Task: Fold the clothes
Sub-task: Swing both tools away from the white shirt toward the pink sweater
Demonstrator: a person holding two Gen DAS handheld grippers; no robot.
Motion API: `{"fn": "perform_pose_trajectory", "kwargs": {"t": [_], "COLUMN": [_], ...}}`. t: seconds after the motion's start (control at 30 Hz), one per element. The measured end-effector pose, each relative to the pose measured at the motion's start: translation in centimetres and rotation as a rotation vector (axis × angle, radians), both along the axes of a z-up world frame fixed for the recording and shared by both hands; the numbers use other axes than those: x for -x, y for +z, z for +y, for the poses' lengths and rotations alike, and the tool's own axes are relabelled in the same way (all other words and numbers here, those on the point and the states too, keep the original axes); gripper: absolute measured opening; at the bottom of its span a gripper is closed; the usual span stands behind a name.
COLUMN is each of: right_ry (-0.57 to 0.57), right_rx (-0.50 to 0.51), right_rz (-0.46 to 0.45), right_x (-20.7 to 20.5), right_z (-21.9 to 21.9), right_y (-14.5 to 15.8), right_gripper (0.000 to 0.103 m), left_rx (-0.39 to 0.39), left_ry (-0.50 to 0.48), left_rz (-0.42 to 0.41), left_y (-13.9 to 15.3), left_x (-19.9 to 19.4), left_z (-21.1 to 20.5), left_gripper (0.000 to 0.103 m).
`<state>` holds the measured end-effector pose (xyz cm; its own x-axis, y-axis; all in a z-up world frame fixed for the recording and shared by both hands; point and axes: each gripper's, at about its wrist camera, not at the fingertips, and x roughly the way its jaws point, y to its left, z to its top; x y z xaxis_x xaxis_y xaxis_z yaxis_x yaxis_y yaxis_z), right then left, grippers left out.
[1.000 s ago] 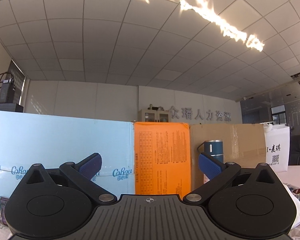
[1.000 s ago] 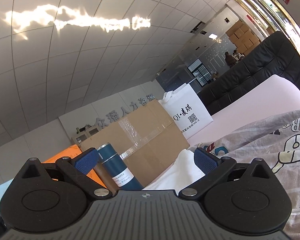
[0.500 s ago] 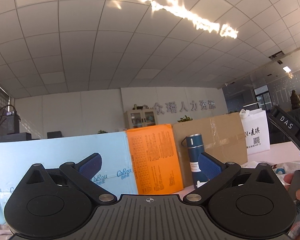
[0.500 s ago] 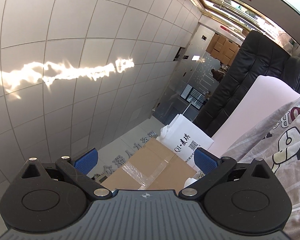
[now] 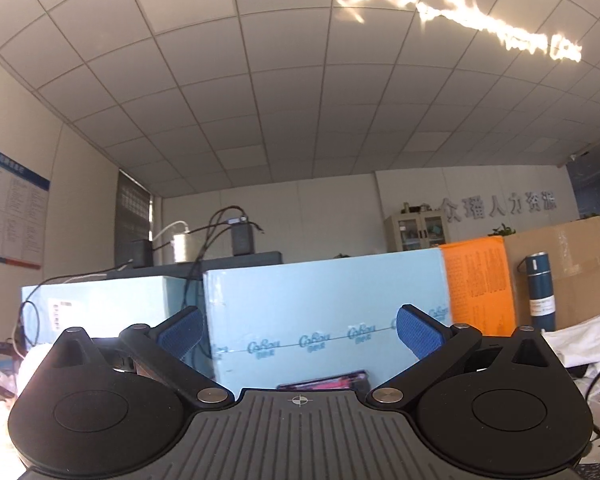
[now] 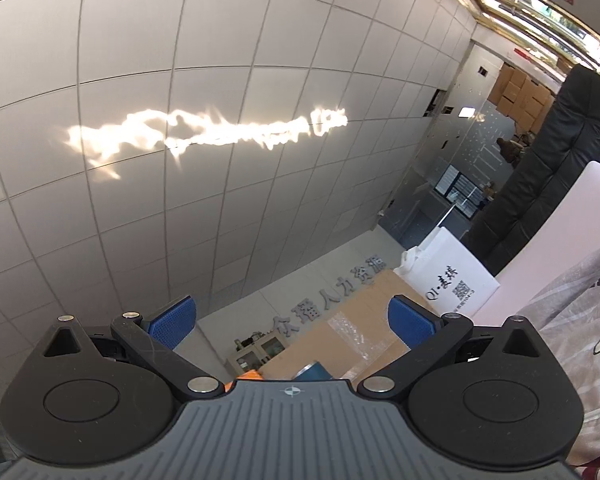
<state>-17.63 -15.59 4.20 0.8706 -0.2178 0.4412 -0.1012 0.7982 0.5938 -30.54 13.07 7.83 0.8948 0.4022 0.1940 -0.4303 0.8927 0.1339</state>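
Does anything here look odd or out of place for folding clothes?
Yes. Both grippers, left and right, are open, empty and aimed at the ceiling. The patterned cloth lies at the right view's edge, ungripped.

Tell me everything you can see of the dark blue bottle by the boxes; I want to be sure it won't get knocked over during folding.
The dark blue bottle is a slim cylinder with a metallic-looking finish, a paler band below its cap, a small light strip near the top and a white label low on the body. It stands upright in front of the brown cardboard box, just right of the orange box. White cloth lies around its foot. The right wrist view shows only its top. Neither tool touches it.
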Motion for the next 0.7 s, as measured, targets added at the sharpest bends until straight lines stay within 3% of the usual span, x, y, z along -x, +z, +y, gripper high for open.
{"fn": "perform_pose_trajectory", "kwargs": {"t": [0.2,0.37,0.47,0.6,0.7], "right_ry": [0.313,0.477,0.585,0.727,0.811], "right_rx": [0.228,0.472,0.59,0.62,0.666], "right_rz": [0.005,0.135,0.18,0.243,0.355], "right_x": [2.8,3.5,3.6,3.5,2.3], "right_z": [5.9,13.7,18.8,24.2,29.2], "right_y": [4.3,7.1,7.9,9.4,10.9], "right_gripper": [0.103,0.103,0.103,0.103,0.103], "left_rx": [-0.019,0.117,0.129,0.063,0.132], "left_ry": [0.311,0.498,0.627,0.807,0.834], "left_rz": [-0.153,-0.267,-0.35,-0.433,-0.411], "left_y": [3.3,6.5,8.7,11.7,12.6], "left_x": [4.4,7.7,9.7,12.1,12.3], "left_z": [7.3,13.3,16.5,19.8,22.2], "left_gripper": [0.103,0.103,0.103,0.103,0.103]}}
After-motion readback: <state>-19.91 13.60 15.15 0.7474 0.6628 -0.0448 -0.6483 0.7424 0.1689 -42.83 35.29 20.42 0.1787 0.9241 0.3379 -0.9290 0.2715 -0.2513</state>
